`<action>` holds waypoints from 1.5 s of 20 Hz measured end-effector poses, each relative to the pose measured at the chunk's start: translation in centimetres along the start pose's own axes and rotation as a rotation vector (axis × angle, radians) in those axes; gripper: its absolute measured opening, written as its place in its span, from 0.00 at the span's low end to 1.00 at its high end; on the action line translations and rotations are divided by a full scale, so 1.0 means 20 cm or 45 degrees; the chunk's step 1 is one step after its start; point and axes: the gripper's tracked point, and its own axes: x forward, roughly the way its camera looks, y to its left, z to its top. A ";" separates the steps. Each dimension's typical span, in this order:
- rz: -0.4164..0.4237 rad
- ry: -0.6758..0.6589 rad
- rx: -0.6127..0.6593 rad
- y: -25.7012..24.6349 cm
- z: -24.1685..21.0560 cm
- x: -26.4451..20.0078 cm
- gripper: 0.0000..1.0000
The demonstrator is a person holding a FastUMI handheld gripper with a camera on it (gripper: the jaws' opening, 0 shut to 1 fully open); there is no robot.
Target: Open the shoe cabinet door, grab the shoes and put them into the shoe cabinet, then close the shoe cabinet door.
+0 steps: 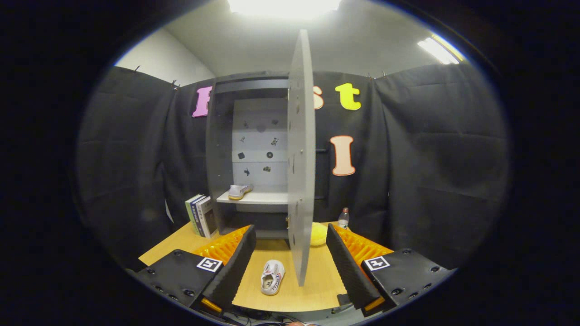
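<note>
Shoe cabinet (247,149) is seen with its door (301,154) swung open; one shoe (239,191) is set on its shelf, another (272,277) on the worktop (312,280) between the widely parted fingers (290,260).

Matt wooden table (317,280), cloth wall (430,158)

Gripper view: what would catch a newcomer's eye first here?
The cabinet door swung wide open, edge-on, rising above the table. Behind it, one shoe sits on the cabinet shelf, while another shoe lies on the table between the fingers of the open gripper, touching neither.
</note>
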 end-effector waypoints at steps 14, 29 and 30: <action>0.267 0.486 0.059 0.55 -0.80 0.55 0.98; 0.157 0.988 0.062 0.47 -1.75 1.14 0.97; 0.140 1.013 0.054 0.46 -1.78 1.16 0.97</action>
